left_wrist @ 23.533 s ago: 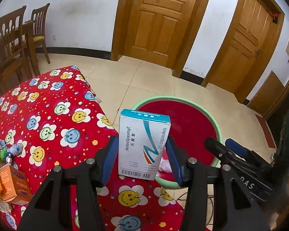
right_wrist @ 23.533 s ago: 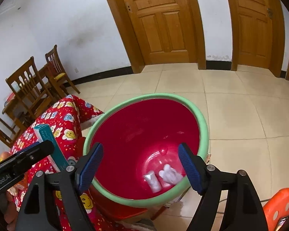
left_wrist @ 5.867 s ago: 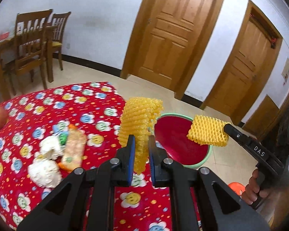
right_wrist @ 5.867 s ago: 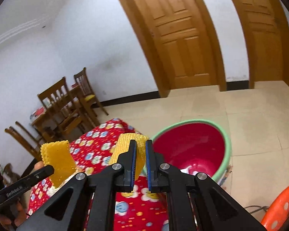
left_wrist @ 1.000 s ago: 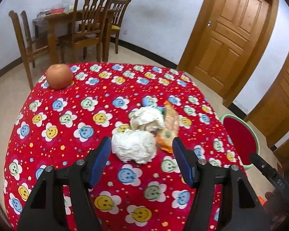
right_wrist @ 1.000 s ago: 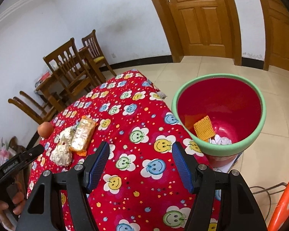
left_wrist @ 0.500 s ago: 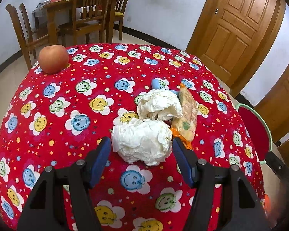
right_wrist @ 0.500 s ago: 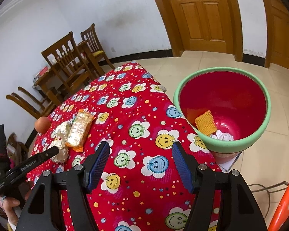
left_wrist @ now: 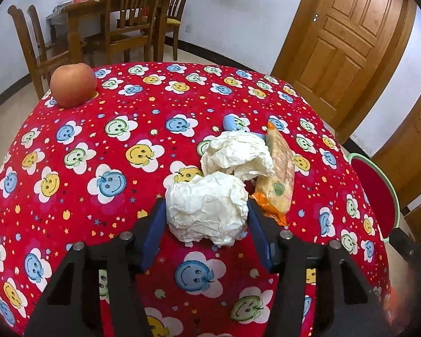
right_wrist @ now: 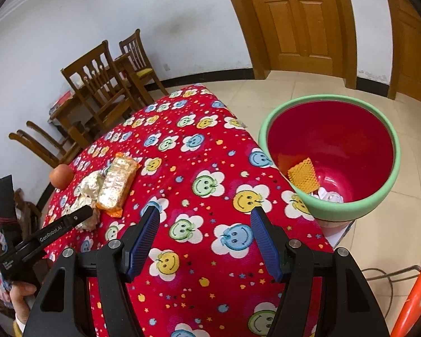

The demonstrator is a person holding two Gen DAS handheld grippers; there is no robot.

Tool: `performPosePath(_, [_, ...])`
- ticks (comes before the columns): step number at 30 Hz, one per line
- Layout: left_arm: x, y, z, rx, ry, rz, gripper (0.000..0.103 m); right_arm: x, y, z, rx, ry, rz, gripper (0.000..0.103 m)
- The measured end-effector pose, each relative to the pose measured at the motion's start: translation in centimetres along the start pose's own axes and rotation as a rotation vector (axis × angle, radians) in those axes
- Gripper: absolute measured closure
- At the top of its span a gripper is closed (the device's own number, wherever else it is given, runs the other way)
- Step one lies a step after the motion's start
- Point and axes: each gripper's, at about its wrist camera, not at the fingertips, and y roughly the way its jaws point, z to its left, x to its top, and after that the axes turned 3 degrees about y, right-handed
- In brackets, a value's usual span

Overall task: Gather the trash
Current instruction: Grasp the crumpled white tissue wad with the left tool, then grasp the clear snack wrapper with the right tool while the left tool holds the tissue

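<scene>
An apple (left_wrist: 73,84) sits at the far left edge of the surface (left_wrist: 103,129), which is covered by a red cloth printed with smiling flowers. The left tongs (left_wrist: 206,220) are spread apart, their blue pads on either side of a crumpled ball of white paper (left_wrist: 207,210) lying on the cloth; whether the pads touch it cannot be told. A second crumpled paper wad (left_wrist: 237,156) lies just behind the first, touching it. Against its right side lies an orange snack packet (left_wrist: 278,174) with a small green round logo near its near end; the print is too small to read. A blue object (left_wrist: 230,123) pokes out behind the far wad.

In the right wrist view, the side of the left tool reads "GenRobot.AI". The right tongs (right_wrist: 205,234) hang open above the cloth, gripping nothing, well apart from the trash pile. To the right, beside the surface's edge on the tiled floor, stands a red bin with a green rim (right_wrist: 390,140), holding a yellow foam net (right_wrist: 303,175) and white paper scraps (right_wrist: 329,196).
</scene>
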Motion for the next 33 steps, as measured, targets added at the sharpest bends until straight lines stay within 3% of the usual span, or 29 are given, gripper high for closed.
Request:
performPosePath(10, [0.2,-3.3,2.3,0.018,-0.043,-0.065,0.047,0.7,1.0,4.6,0.051,-0.086,0.004,0.034])
performPosePath(21, [-0.3,-4.3,5.8,0.09,-0.102,-0.085,0.047,0.7,6.3,10.5,0.121,-0.144,0.105,0.034])
performPosePath(33, [-0.7,-3.9,7.0,0.069,-0.129,-0.08,0.047,0.2,11.7,13.1,0.047,-0.187,0.177,0.034])
